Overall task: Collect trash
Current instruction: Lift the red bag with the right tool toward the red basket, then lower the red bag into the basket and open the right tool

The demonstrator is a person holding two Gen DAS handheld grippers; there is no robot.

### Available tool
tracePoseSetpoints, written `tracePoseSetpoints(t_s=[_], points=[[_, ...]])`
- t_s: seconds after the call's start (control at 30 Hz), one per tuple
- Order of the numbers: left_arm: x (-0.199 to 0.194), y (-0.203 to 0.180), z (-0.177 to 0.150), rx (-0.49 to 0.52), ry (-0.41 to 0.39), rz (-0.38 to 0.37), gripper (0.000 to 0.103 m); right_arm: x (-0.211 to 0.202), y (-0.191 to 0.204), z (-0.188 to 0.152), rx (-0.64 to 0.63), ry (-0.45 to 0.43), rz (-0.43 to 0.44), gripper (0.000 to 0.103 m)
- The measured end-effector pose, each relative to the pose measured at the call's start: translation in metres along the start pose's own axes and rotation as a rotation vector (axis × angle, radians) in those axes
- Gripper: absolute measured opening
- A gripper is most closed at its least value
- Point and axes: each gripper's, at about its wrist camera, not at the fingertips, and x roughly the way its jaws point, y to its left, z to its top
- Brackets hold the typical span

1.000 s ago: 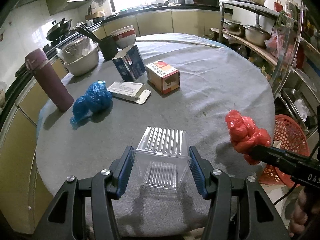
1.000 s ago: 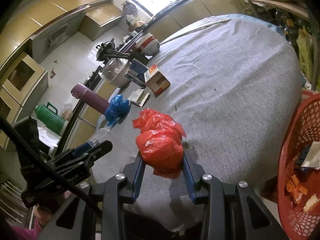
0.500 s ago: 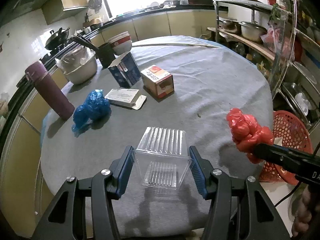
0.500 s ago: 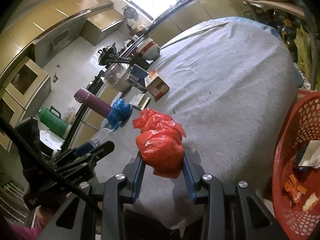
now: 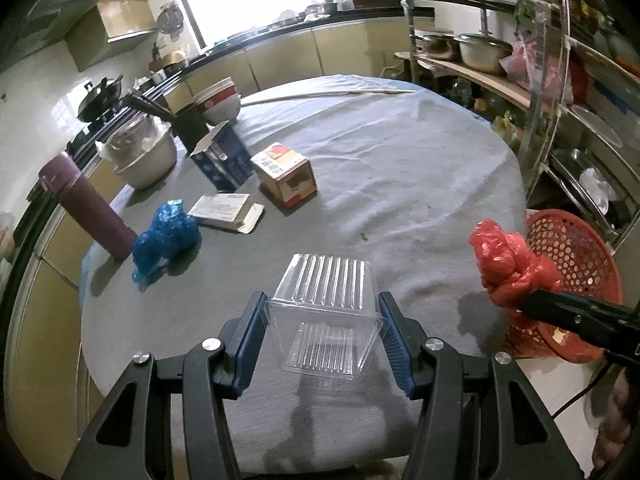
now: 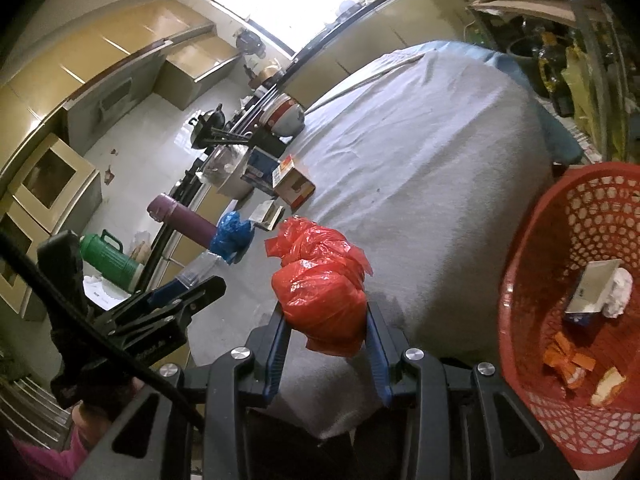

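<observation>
Left gripper (image 5: 322,330) clamps a clear tub (image 5: 326,320), pads on both side walls, tub lifted off the table (image 5: 400,168). Right gripper (image 6: 326,338) pinches a red bag (image 6: 320,284), narrow gap, bag bulging above the pads; from the left wrist view the bag sits at the table's right edge, in front of the basket.

Table: round, grey cloth, wrinkled, a few dark specks. On its left part: blue bag (image 5: 166,236), flat white box (image 5: 224,208), orange box (image 5: 286,178), blue carton (image 5: 222,156), maroon flask (image 5: 86,206), steel bowl (image 5: 140,156), stacked bowls (image 5: 218,100).

Red basket (image 6: 532,280) stands just beside the table on the right, lower than the top; holds a small box, white wad and orange scraps.

Room: kitchen, yellow cabinets, dark counter, bright window behind, pot rack (image 5: 480,52) on the right, tiled floor.
</observation>
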Motion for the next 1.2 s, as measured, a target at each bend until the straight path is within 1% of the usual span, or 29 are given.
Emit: tracePoseSetpoints(t_s=[0.17, 0.5, 0.83, 1.2], points=[[-0.002, -0.012, 0.004, 0.027, -0.01, -0.011, 0.057, -0.015, -0.008, -0.002, 0.016, -0.023, -0.011, 0.039], [-0.006, -0.036, 0.011, 0.088, -0.029, -0.041, 0.057, -0.036, -0.028, -0.01, 0.061, -0.039, -0.044, 0.039], [-0.012, -0.07, 0.025, 0.167, -0.064, -0.086, 0.057, -0.058, -0.042, -0.008, 0.094, -0.08, -0.076, 0.039], [-0.017, -0.108, 0.034, 0.247, -0.082, -0.133, 0.057, -0.083, -0.059, -0.009, 0.134, -0.129, -0.114, 0.039]])
